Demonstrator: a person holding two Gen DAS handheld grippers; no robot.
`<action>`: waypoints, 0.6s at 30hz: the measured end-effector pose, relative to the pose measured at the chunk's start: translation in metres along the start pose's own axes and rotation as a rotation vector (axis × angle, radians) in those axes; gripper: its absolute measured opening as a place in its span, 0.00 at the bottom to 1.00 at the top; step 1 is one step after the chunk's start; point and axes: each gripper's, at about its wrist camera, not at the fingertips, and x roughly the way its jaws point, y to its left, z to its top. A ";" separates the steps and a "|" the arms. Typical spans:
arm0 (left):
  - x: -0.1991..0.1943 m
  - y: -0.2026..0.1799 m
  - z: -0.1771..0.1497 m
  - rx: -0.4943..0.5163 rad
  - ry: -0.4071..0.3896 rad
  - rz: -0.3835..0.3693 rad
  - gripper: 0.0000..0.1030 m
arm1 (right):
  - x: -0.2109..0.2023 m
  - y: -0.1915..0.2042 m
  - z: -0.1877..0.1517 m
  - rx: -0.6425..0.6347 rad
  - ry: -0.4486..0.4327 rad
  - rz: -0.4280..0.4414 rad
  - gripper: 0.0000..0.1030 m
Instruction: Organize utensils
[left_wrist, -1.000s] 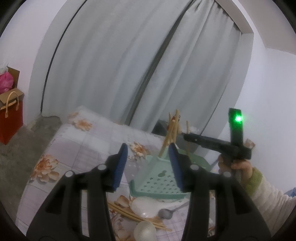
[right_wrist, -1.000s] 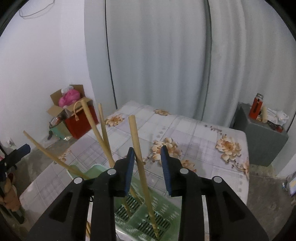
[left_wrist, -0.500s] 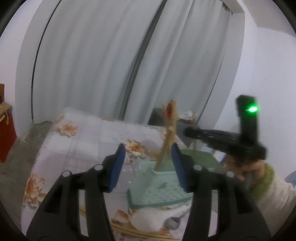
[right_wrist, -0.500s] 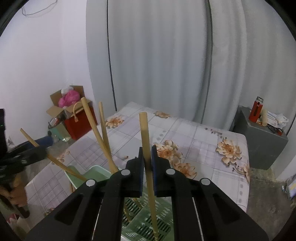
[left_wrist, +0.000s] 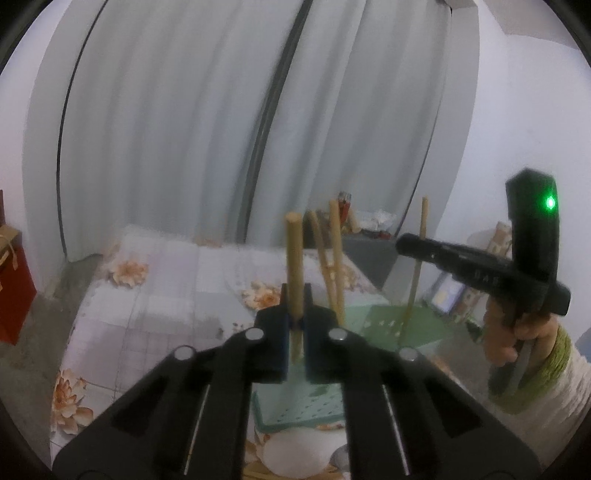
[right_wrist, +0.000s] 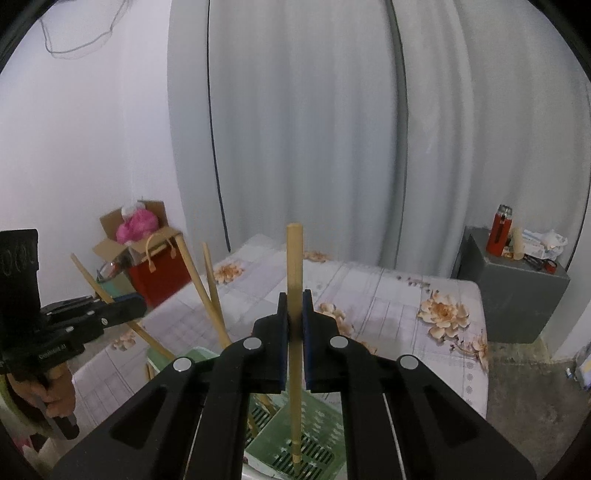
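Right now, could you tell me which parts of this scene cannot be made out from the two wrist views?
- Left wrist view: the white spoon and what lies beside it are cut off by the bottom edge and the left gripper.
- Left wrist view: the items on the grey cabinet are blurred and too small.
- Right wrist view: the green utensil basket is mostly hidden behind the right gripper, which grips a chopstick.

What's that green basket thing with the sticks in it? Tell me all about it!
The green basket is a pale green plastic utensil holder with slotted, perforated walls and floor. It stands on the flowered tablecloth. Several wooden chopsticks stand leaning inside it. The right gripper pinches one upright chopstick whose tip rests on the slotted floor; the left gripper pinches another. A white spoon lies beside the basket.
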 end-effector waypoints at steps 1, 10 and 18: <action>-0.005 -0.001 0.004 -0.004 -0.013 -0.005 0.04 | -0.003 0.001 0.001 0.002 -0.010 -0.001 0.07; -0.070 -0.014 0.051 -0.076 -0.177 -0.170 0.04 | -0.044 0.000 0.015 0.020 -0.117 -0.015 0.07; -0.088 -0.029 0.069 -0.107 -0.263 -0.259 0.04 | -0.070 -0.001 0.021 0.018 -0.165 -0.028 0.07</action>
